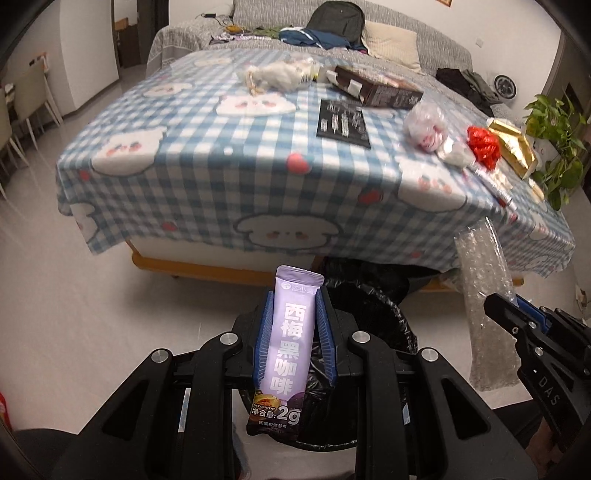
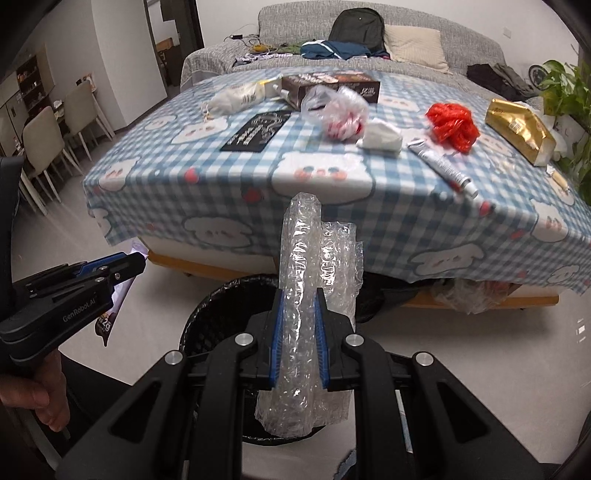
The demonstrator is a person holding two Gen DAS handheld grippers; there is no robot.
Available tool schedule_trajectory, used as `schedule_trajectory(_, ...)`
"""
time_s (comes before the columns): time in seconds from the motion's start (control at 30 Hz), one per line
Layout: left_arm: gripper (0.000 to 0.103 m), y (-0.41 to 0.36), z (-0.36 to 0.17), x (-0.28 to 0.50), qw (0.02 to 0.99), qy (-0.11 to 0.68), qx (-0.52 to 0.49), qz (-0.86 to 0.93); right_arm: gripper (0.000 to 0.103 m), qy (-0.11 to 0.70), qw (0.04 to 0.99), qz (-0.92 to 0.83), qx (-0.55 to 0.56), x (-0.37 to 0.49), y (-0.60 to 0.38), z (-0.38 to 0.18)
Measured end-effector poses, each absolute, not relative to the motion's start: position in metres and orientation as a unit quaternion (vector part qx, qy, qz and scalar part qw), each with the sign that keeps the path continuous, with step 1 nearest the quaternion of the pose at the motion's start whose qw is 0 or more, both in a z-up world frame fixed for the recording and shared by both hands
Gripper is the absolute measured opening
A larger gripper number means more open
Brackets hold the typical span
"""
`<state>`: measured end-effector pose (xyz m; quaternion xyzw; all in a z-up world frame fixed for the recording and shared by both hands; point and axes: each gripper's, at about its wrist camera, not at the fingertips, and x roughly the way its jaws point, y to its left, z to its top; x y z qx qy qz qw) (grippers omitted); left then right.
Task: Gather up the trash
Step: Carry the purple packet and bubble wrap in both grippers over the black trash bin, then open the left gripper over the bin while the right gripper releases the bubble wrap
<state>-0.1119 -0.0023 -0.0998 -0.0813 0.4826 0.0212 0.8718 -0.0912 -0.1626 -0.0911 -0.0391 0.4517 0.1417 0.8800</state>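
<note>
My left gripper [image 1: 294,295] is shut on a purple coffee sachet [image 1: 286,343], which hangs over a black-lined trash bin [image 1: 373,317] on the floor. In the right wrist view my right gripper [image 2: 300,291] is shut on a roll of clear bubble wrap [image 2: 314,266], above the same trash bin [image 2: 221,299]. The left gripper [image 2: 138,258] also shows at the left of that view, and the right gripper [image 1: 493,301] with the bubble wrap [image 1: 484,295] at the right of the left wrist view. More trash lies on the checked tablecloth [image 1: 229,173].
On the table lie a black flat packet [image 2: 256,129], a brown box [image 2: 332,86], a clear plastic bag [image 2: 338,109], white tissue [image 2: 382,136], a red plastic wad [image 2: 452,123], a tube [image 2: 443,168] and a gold box [image 2: 519,127]. A sofa [image 2: 369,22] stands behind, chairs [image 2: 48,129] at left, a plant [image 2: 569,92] at right.
</note>
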Motion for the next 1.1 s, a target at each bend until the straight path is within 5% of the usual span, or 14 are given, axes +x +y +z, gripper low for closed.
schedule_trajectory(1.1, 0.023, -0.034, -0.24, -0.087, 0.83, 0.554, -0.065, -0.013, 0.015, 0.523, 0.84, 0.133, -0.046, -0.068, -0.162, -0.213)
